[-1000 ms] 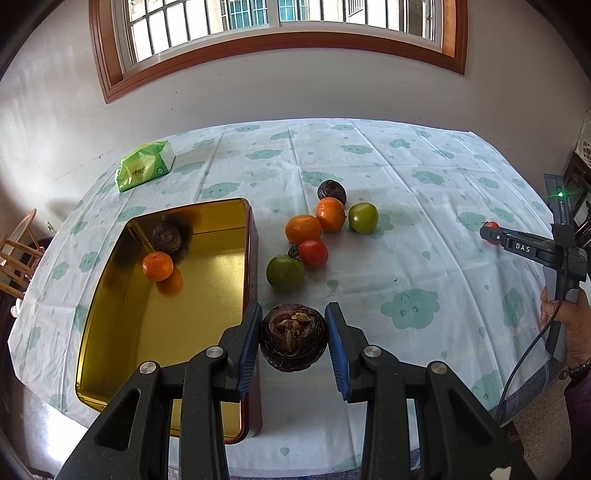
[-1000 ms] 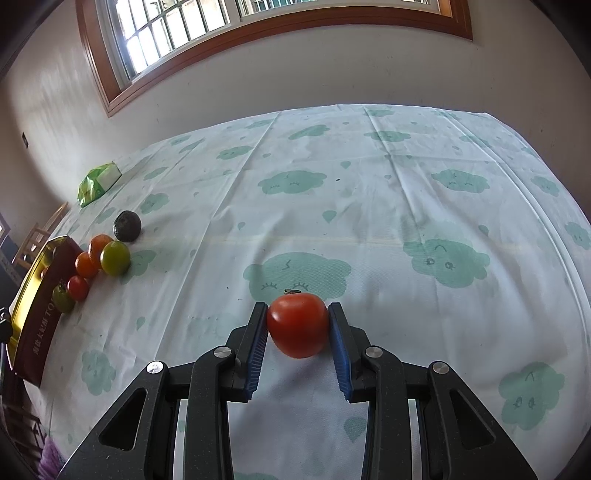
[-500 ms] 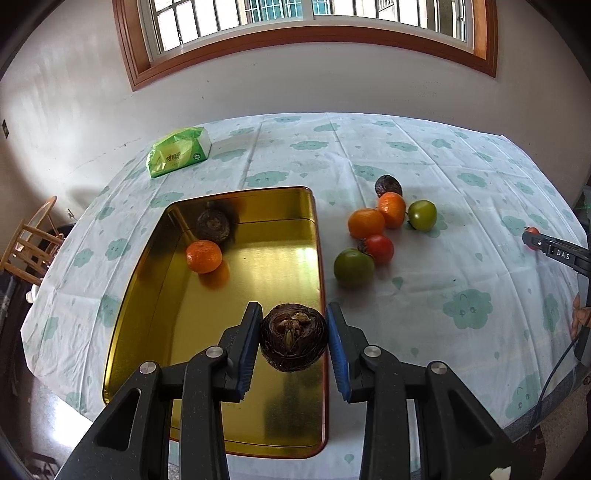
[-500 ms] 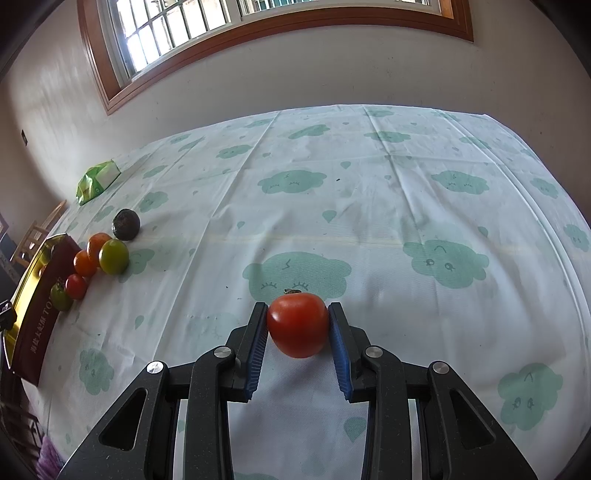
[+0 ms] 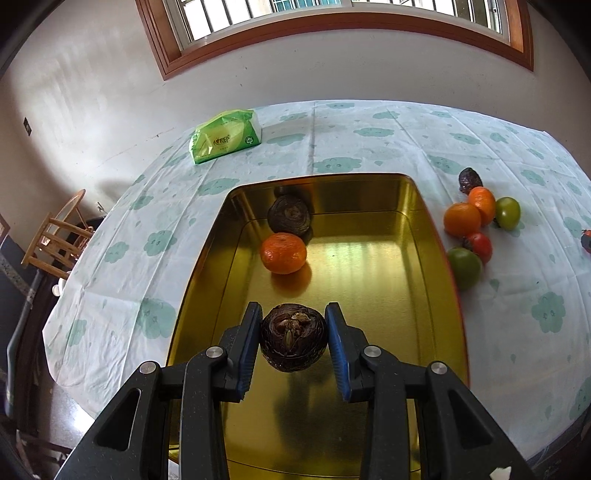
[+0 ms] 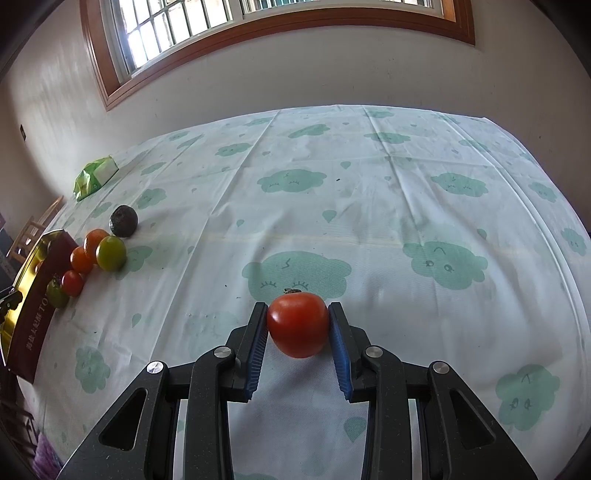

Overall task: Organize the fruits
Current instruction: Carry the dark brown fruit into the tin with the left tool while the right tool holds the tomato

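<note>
Fruits lie at two o'clock beside the gold tray (image 5: 432,236), while the left gripper (image 5: 293,338) is clamped on a dark brown fruit (image 5: 293,341) above the tray, and the right gripper (image 6: 297,325) squeezes a red tomato (image 6: 298,324) above the tablecloth (image 6: 388,206).

Daylight pours in from the window (image 5: 332,14) up top, glare bounces off the gold tray (image 5: 369,258), shadows stay soft, and fisheye bends the dark-vignetted edges.

Left tool (image 5: 294,338) clamping dark brown fruit (image 5: 294,338) above gold tin (image 5: 436,280), orange (image 5: 283,253) inside
</note>
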